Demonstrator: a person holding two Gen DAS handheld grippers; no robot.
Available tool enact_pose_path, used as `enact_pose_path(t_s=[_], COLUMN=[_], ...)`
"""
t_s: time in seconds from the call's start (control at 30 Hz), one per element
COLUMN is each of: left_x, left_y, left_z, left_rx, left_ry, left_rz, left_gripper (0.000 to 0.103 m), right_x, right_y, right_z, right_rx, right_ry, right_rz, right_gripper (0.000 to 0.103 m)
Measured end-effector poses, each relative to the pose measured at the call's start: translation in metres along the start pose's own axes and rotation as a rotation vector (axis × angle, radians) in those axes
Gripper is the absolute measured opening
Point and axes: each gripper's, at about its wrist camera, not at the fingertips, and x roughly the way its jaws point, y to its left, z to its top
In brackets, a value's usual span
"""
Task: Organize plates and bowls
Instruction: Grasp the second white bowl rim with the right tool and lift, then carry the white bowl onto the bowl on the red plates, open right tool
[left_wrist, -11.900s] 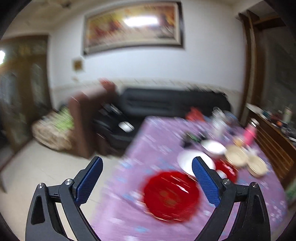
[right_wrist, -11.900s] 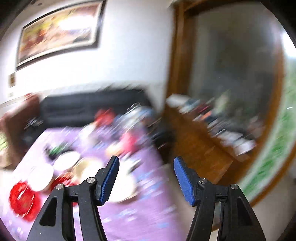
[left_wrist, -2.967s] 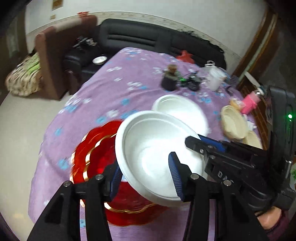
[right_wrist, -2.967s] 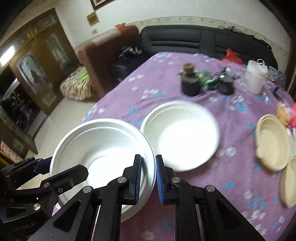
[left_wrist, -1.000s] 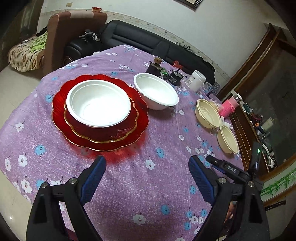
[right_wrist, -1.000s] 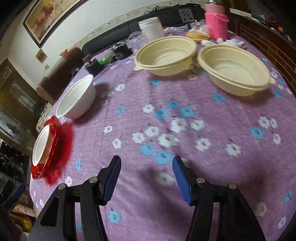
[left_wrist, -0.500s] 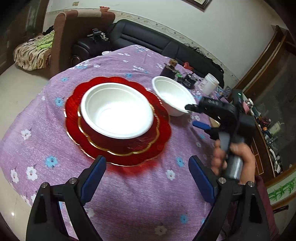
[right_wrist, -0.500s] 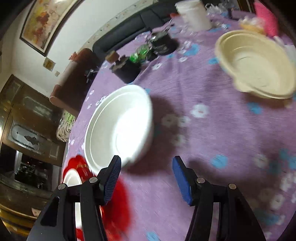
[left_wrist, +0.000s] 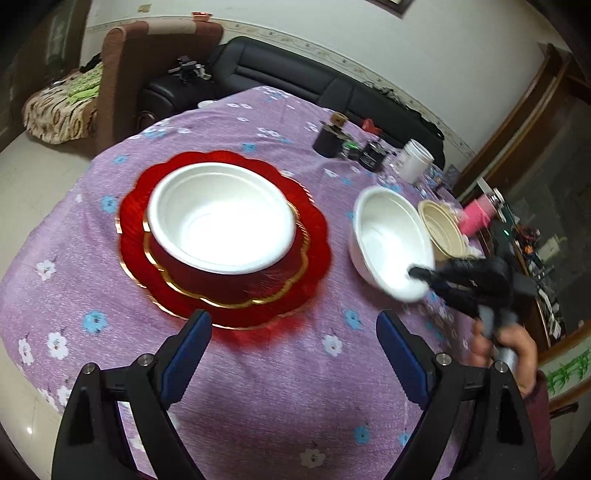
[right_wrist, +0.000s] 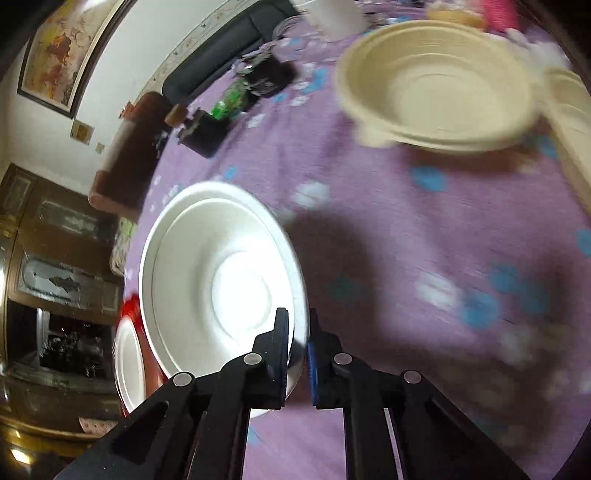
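A white bowl (left_wrist: 221, 214) sits in a red bowl on a red scalloped plate (left_wrist: 317, 236) on the purple flowered table. My left gripper (left_wrist: 291, 350) is open and empty, above the table's near edge in front of the plate. My right gripper (right_wrist: 300, 343) is shut on the near rim of a second white bowl (right_wrist: 218, 280), which is tilted. In the left wrist view that bowl (left_wrist: 388, 236) is right of the red plate with the right gripper (left_wrist: 421, 275) on its rim. Two cream bowls (right_wrist: 436, 85) lie beyond it.
A white jar (left_wrist: 415, 160), dark small items (left_wrist: 332, 138) and a pink cup (left_wrist: 478, 214) stand at the table's far side. A black sofa (left_wrist: 295, 79) and a brown armchair (left_wrist: 147, 66) are behind the table. A wooden sideboard (left_wrist: 546, 280) runs along the right.
My right gripper has closed on the second white bowl's rim and tilted it up. The left gripper has stayed open and drawn a little nearer to the red plate.
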Motion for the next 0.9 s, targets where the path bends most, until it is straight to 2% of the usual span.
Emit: enact_pose_path(t_s=[0.17,0.27,0.43,0.5,0.57,0.8,0.9], left_x=[0.011,0.023,0.056,0.068,0.082,0.117,0.135], left_y=[-0.03,-0.053,-0.093,-0.099,-0.103,-0.125,-0.138], left_z=[-0.005,-0.006,-0.001,0.001,0.005,0.007,0.002], left_rx=[0.065,0.111,0.187,0.189,0.18,0.217,0.238], left_ry=[0.038,0.065,0.12,0.146,0.178,0.213,0.237], left_rz=[-0.02,-0.033,-0.023,-0.016,-0.013,0.038,0.033], left_gripper=[0.09,0.09,0.09,0.09,0.09,0.09,0.09], right_x=[-0.042,-0.059,-0.073,-0.076,-0.075,-0.081,-0.082], right_y=[-0.046,-0.059,-0.06,-0.061,-0.061,-0.066,-0.063], right_z=[-0.033,-0.045,-0.048,-0.05,-0.051,-0.06,-0.063], right_rx=[-0.022,-0.035,-0.085,-0.092,-0.102,-0.131,-0.156], right_ry=[0.127,0.152,0.076,0.039,0.012,-0.079,-0.107], right_rz=[-0.01,-0.011,-0.024,-0.031,-0.042,-0.076,-0.091], right_gripper=[0.009,0.009,0.015,0.034,0.043,0.043,0.043])
